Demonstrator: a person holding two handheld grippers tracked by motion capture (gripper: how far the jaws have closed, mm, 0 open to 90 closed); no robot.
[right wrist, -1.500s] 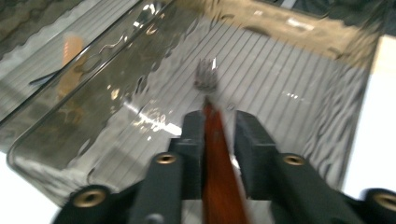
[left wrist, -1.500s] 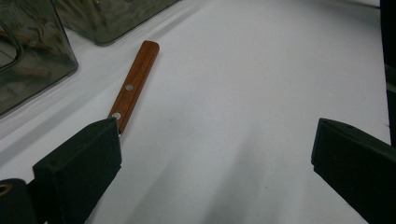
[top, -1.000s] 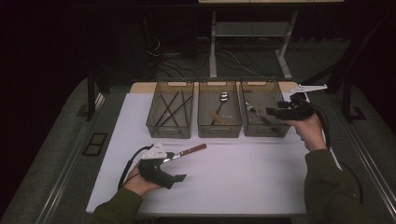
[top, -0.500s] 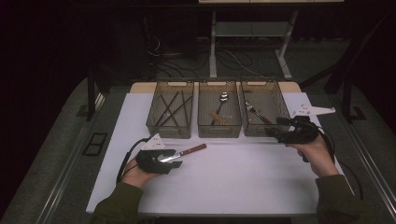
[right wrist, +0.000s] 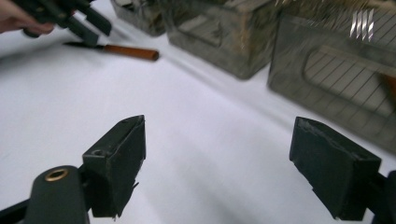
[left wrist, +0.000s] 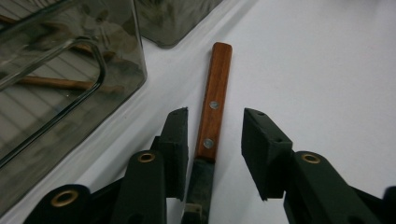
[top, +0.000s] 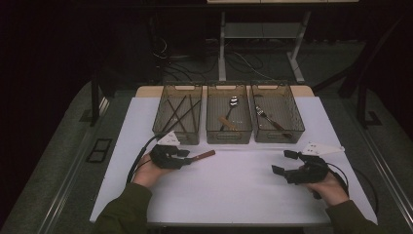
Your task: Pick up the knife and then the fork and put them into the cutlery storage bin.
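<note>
My left gripper [top: 184,157] is down on the white table [top: 234,190], just in front of the left bin [top: 178,113], with a wooden-handled knife [left wrist: 211,112] lying between its jaws. Those jaws have just been closing in: in the left gripper view one pad [left wrist: 177,144] sits right against the knife near the join of handle and dark blade, while the other pad [left wrist: 264,144] stands clear, so I am not yet clamped on it. The knife lies flat, its handle pointing right, away from my hand, near the front wall of the middle bin [top: 229,113].

My right gripper [top: 285,162] is low over the table at the near right, in front of the right bin [top: 276,112]. Its jaws have just been opening and now stand wide apart with only bare table between them.

The left bin holds chopsticks [top: 181,108], the middle one a spoon [top: 232,105], the right one a fork [top: 267,118].
</note>
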